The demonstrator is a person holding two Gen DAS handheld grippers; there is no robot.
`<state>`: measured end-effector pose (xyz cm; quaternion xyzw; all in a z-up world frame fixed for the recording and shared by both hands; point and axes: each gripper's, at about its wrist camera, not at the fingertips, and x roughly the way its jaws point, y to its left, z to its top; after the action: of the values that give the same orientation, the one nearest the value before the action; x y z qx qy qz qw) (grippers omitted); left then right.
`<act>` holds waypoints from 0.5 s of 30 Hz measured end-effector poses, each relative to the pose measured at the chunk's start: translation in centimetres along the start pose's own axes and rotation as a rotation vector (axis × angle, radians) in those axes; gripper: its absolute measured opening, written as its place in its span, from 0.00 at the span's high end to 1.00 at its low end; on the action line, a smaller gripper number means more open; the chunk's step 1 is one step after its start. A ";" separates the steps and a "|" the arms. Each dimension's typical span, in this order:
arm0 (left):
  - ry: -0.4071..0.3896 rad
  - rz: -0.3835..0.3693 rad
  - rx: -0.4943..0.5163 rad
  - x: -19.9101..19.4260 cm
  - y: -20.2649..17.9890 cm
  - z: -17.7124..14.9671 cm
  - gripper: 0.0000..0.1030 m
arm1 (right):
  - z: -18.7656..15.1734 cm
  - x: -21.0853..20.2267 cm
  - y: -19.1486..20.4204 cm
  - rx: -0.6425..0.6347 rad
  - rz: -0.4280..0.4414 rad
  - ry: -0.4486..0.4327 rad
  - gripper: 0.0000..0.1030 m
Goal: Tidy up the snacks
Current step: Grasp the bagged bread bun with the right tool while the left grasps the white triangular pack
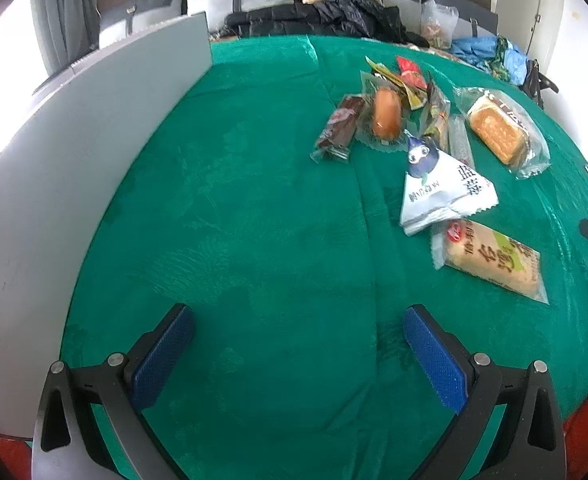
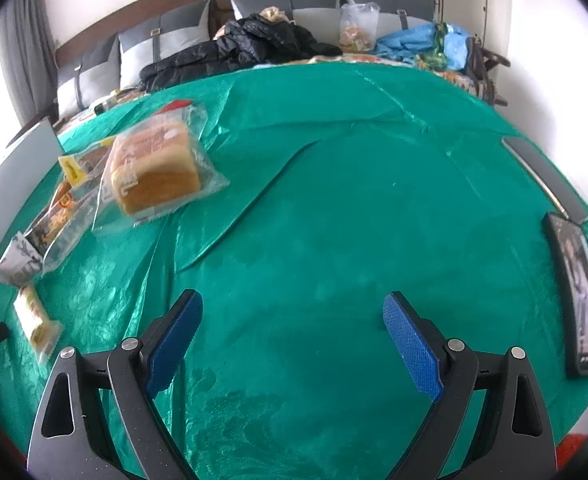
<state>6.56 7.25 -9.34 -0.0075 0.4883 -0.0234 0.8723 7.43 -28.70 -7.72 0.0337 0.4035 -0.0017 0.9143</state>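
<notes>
Green satin cloth (image 1: pixel 254 220), crinkly plastic snack packs (image 1: pixel 446 188).

Ahead of me, a green cloth (image 2: pixel 334 200) fills mid-frame, a brown headboard (image 2: pixel 134 12) with grey cushions (image 2: pixel 162 40) spans the top, white walls (image 2: pixel 554 40) upper right, grey curtain (image 2: pixel 22 40) upper left.

— What snacks lie before you?
— A wrapped sausage (image 1: pixel 385 114), brown bar (image 1: pixel 339 126), white triangular pack (image 1: pixel 440 190) and cake (image 1: pixel 496 132), all sealed, clustered flat toward your cloth's far right edge.
</notes>
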 end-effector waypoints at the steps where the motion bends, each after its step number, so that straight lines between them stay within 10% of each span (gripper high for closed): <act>1: 0.014 -0.058 -0.018 -0.3 0.0 0.3 0.00 | 0.2 0.2 0.6 -0.024 -0.001 0.001 0.09; 6: 0.020 -0.271 -0.082 -1.1 -1.2 3.3 0.00 | -0.4 0.8 1.1 -0.121 -0.007 0.039 0.09; 15: 0.081 -0.104 0.038 3.6 -6.3 8.0 0.00 | -0.9 0.8 1.0 -0.117 0.005 0.040 0.09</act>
<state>15.09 0.68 -8.01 -0.0153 0.5216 -0.0780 0.8495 7.31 -27.65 -8.81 -0.0188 0.4211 0.0250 0.9065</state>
